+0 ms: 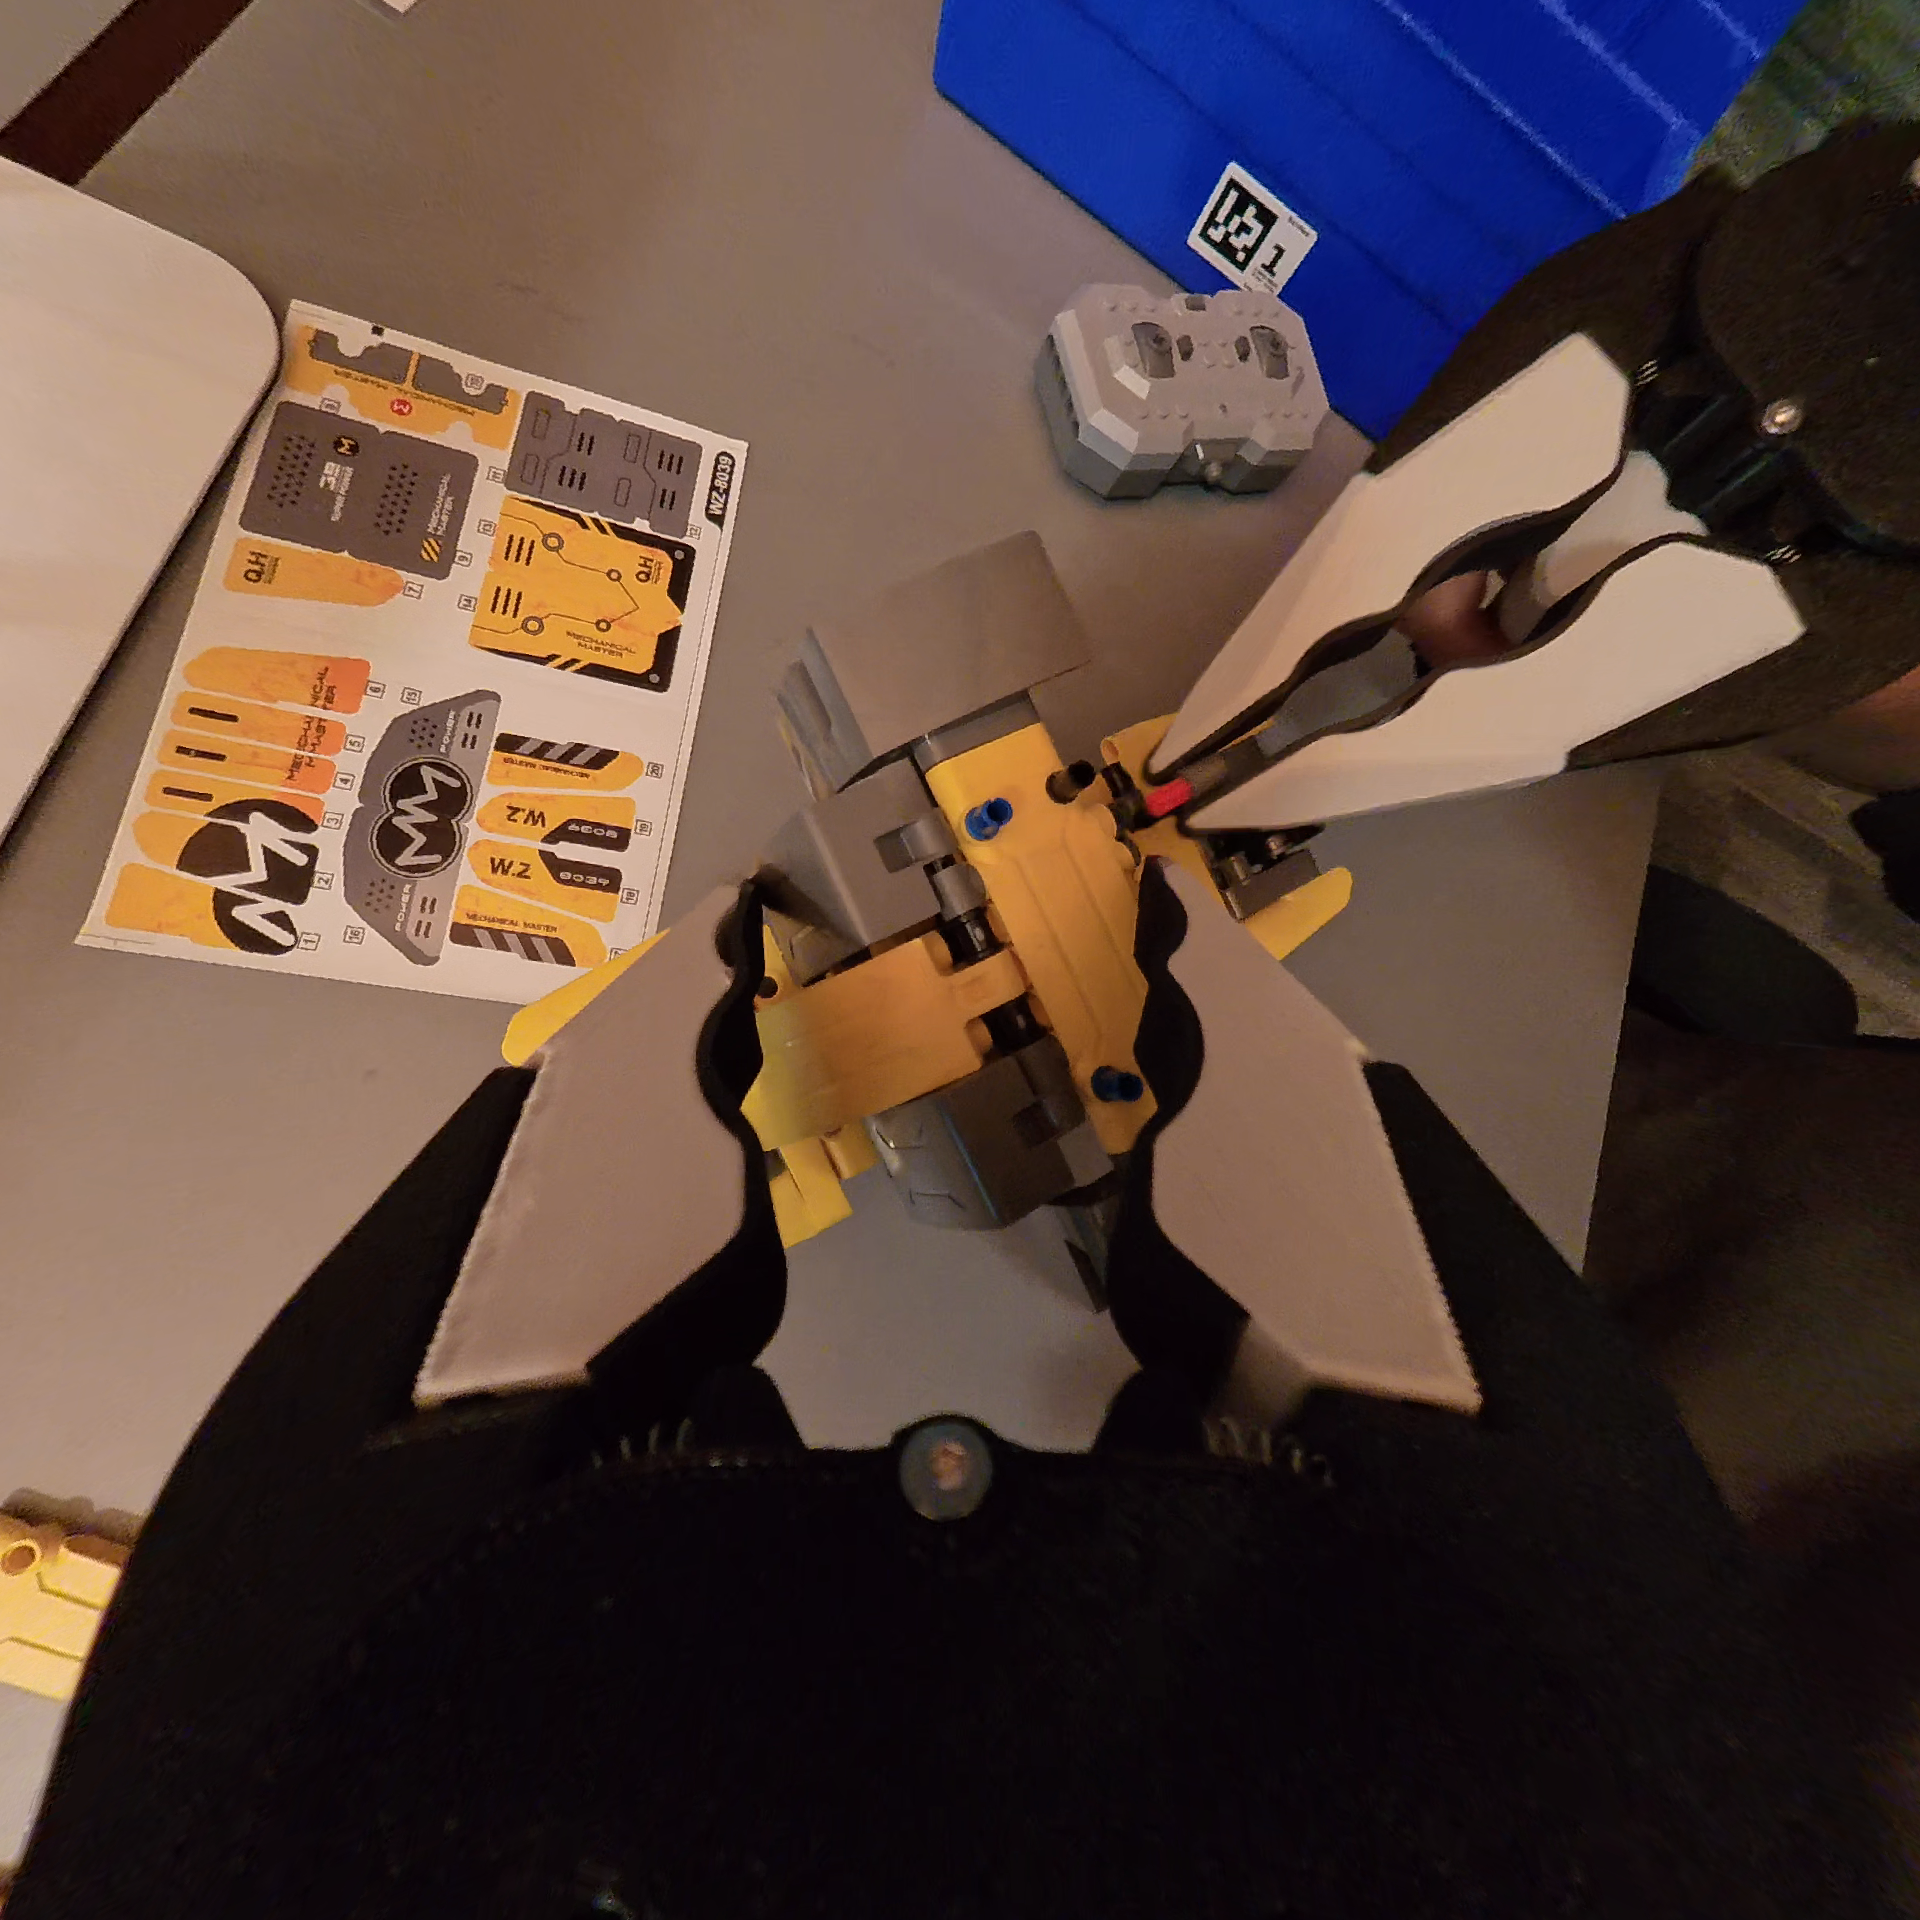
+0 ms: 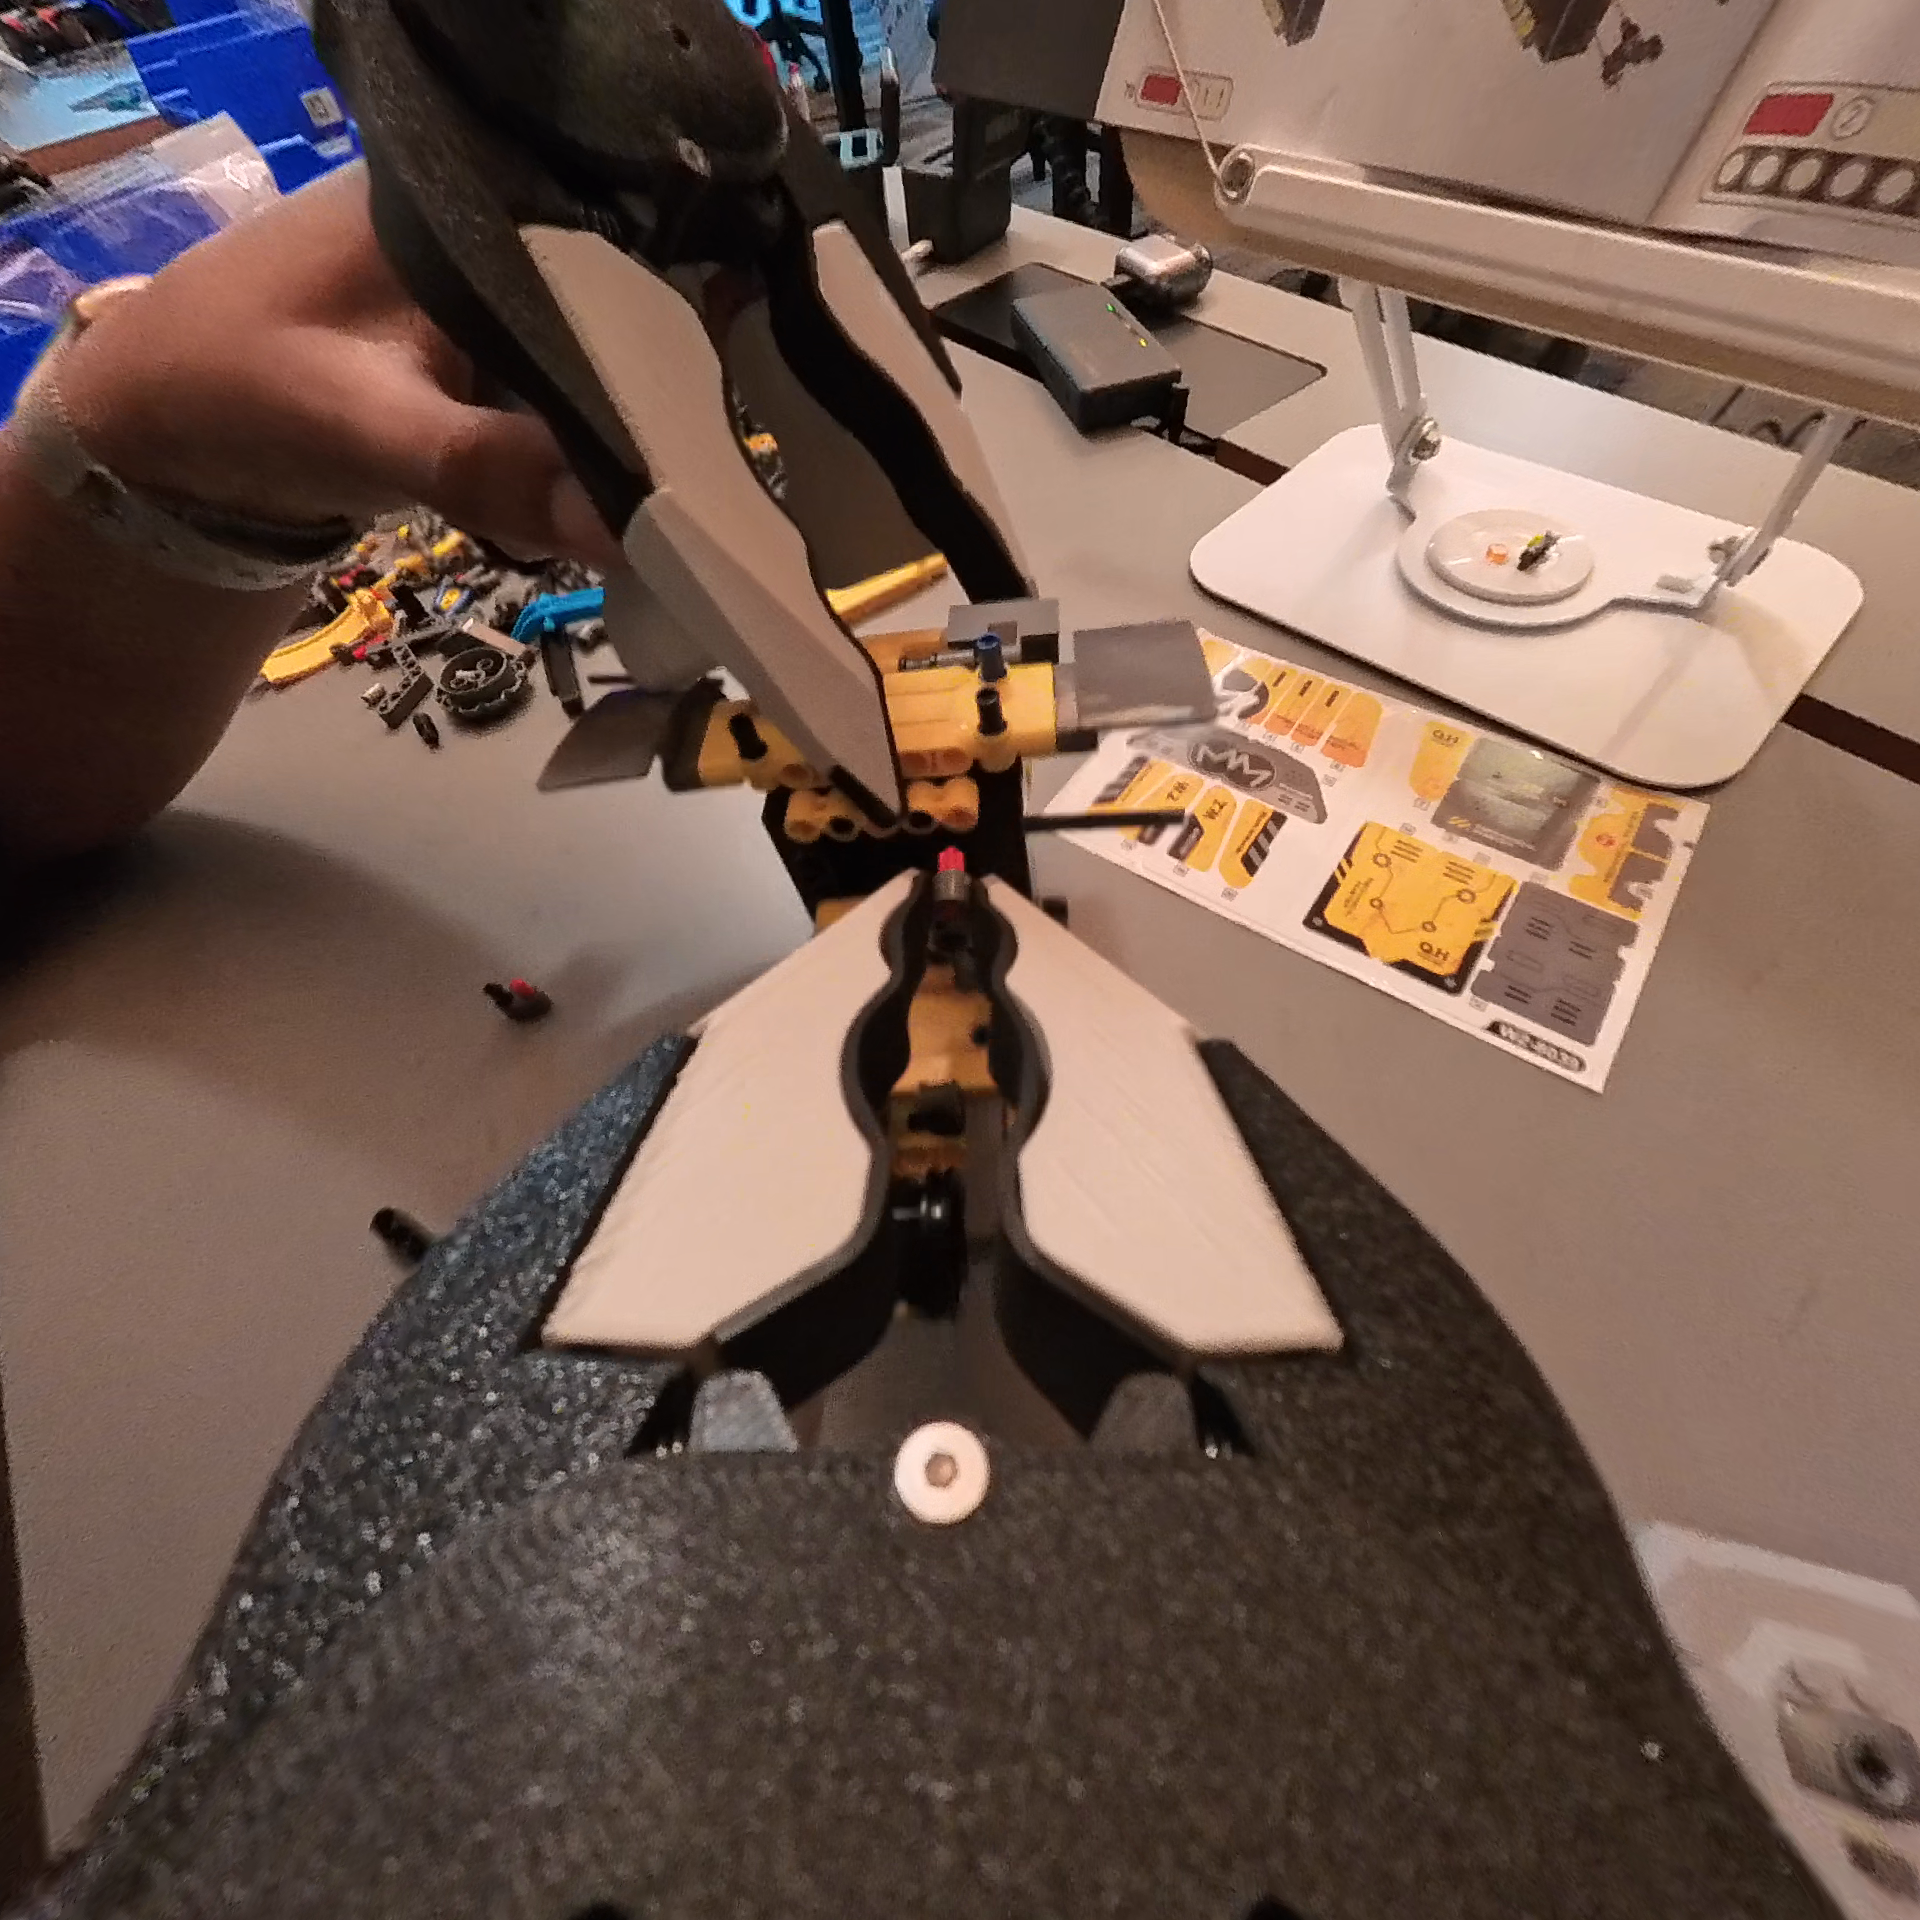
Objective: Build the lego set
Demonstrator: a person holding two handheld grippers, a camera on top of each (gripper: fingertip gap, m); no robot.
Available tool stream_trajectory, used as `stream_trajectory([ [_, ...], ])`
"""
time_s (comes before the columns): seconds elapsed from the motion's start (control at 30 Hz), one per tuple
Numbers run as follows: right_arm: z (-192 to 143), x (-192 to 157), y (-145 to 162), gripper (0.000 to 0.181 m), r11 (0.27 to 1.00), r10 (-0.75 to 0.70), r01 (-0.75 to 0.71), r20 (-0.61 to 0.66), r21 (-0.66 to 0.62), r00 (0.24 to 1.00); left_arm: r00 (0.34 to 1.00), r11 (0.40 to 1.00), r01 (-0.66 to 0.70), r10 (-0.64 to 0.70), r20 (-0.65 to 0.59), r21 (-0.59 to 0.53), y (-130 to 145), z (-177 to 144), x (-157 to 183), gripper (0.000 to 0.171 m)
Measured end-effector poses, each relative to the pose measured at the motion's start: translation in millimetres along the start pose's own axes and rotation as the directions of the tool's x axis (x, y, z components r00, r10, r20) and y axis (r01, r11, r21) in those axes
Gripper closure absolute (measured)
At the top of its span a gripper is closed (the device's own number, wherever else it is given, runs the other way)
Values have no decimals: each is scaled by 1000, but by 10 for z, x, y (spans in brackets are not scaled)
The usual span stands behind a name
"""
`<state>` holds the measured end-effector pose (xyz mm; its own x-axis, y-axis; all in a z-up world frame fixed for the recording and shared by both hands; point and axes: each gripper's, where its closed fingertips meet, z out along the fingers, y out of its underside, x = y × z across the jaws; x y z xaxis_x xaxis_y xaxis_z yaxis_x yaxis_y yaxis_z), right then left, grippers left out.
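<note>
Left gripper [image 1: 945, 935]: jaws clamped on the sides of a yellow and grey brick-built model [image 1: 997, 935], centre of the left wrist view, held just above the grey table [image 1: 312, 1143].

Right gripper [image 2: 948, 883]: fingertips pinched together on a small grey pin with a red tip [image 2: 948, 873], centre of the right wrist view. The red tip sits just beside the model's yellow beams [image 2: 935, 795]; whether it touches them cannot be told.

Surroundings, left wrist view: a sticker sheet [image 1: 416, 665] lies flat at left of centre; a grey battery box [image 1: 1184, 390] rests upper right, against a blue bin [image 1: 1351, 135].

Right wrist view: a person's hand [image 2: 260, 416] holds the left gripper at upper left; loose parts [image 2: 436, 644] lie scattered beneath it; a white stand base [image 2: 1507, 623] sits at right.
</note>
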<state>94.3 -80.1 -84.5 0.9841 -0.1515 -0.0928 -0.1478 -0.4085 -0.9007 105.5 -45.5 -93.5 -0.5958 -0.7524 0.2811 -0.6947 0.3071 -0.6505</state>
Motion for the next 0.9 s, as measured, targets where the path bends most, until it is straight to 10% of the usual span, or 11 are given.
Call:
stream_trajectory([
  [0.27, -709, -102, 527, 175, 949, -54, 45, -19, -312, 998, 1000, 1000, 3, -3, -8, 2, -3, 9, 12, 103],
  [0.47, -976, -200, 1494, 174, 677, -58, 6, -45, -736, 997, 1000, 1000, 3, -3, -9, 1, -4, 12, 17, 103],
  [0.9, -817, -250, 1612, 163, 655, -109, 55, -21, -754, 994, 1000, 1000, 3, -3, -18, 4, -6, 12, 19, 103],
])
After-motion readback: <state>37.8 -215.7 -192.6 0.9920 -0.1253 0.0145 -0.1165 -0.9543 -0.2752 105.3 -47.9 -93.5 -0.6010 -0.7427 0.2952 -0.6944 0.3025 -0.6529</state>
